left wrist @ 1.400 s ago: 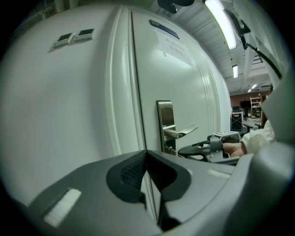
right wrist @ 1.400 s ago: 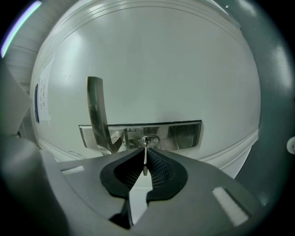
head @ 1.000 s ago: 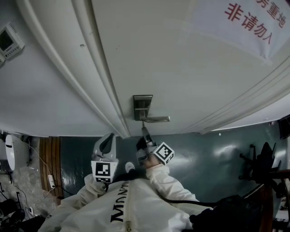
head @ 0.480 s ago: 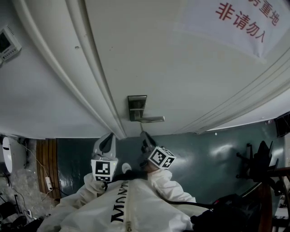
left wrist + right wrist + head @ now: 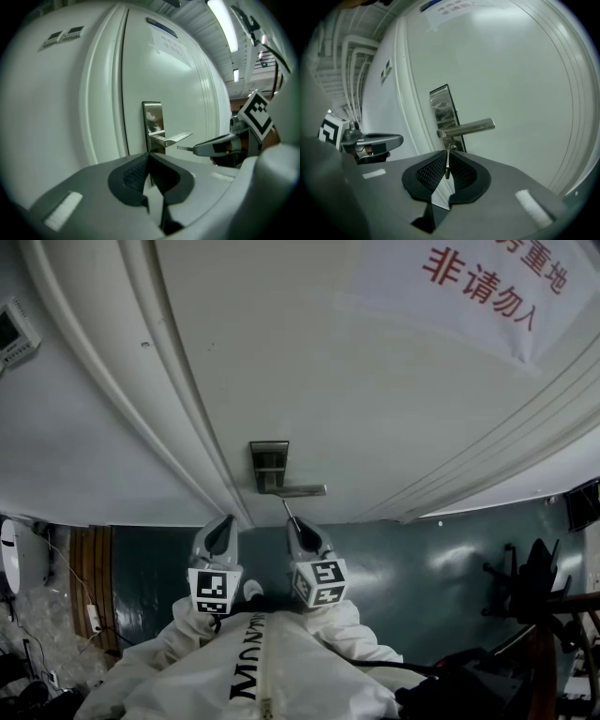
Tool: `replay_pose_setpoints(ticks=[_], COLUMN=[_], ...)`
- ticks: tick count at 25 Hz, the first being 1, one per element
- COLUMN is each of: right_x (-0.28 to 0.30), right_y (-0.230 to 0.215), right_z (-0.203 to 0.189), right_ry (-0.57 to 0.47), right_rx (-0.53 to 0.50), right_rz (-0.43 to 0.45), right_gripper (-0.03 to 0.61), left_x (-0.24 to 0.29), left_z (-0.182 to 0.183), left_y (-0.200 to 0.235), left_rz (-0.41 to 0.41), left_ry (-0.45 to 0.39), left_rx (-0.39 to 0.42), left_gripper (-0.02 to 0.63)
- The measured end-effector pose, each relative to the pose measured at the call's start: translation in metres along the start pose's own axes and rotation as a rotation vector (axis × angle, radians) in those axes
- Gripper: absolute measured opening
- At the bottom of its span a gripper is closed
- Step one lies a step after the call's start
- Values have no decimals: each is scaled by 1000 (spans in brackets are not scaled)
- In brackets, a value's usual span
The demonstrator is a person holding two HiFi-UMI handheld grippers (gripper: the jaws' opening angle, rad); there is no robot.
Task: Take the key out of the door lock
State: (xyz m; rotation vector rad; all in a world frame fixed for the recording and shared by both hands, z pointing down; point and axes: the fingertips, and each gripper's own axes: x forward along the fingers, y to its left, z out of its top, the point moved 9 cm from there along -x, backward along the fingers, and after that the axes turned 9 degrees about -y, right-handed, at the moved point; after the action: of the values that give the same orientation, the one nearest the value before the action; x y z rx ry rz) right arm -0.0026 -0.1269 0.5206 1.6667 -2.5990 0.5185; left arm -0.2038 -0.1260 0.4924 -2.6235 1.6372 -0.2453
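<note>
Head view: right gripper (image 5: 296, 524) clamped on the key (image 5: 286, 508), thin blade poking toward the door (image 5: 328, 381), just under the lever handle (image 5: 302, 490) and clear of the door lock (image 5: 269, 465). Left gripper (image 5: 221, 531) alongside, near but apart, touching nothing.

Left gripper view: jaws pressed together, nothing between them. Beyond, the key's tip (image 5: 184, 148) jutting from the right gripper (image 5: 206, 149), with a plain gap between tip and lock.

Right gripper view: key (image 5: 447, 161) edge-on between the ribbed pads, pinched at the head end, blade aimed up toward the handle (image 5: 471, 127).

Handling, by judgement: probably light, stiff metal, thin and smooth, so apt to pivot or slide in a pinch. Best taken flat on the broad faces of the head, seated deep in the pads, much as here. Calls for no hard squeeze, only a firm, steady one while drawing away from the door.
</note>
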Motion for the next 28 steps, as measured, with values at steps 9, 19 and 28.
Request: replay_pose_setpoints(ticks=[9, 19, 28], right_x=[-25, -49, -80], right_y=[-4, -39, -17], right_z=[26, 31, 16], right_ry=[-103, -119, -135], right_rx=[-351, -280, -269], right_rz=[15, 68, 22], right_gripper=[23, 23, 23], left_x=[7, 1, -43], left_z=[8, 15, 12], left_y=[-24, -52, -60], left_rz=[57, 149, 124], left_ry=[5, 21, -6], left_rx=[20, 41, 56], left_gripper=[0, 0, 0])
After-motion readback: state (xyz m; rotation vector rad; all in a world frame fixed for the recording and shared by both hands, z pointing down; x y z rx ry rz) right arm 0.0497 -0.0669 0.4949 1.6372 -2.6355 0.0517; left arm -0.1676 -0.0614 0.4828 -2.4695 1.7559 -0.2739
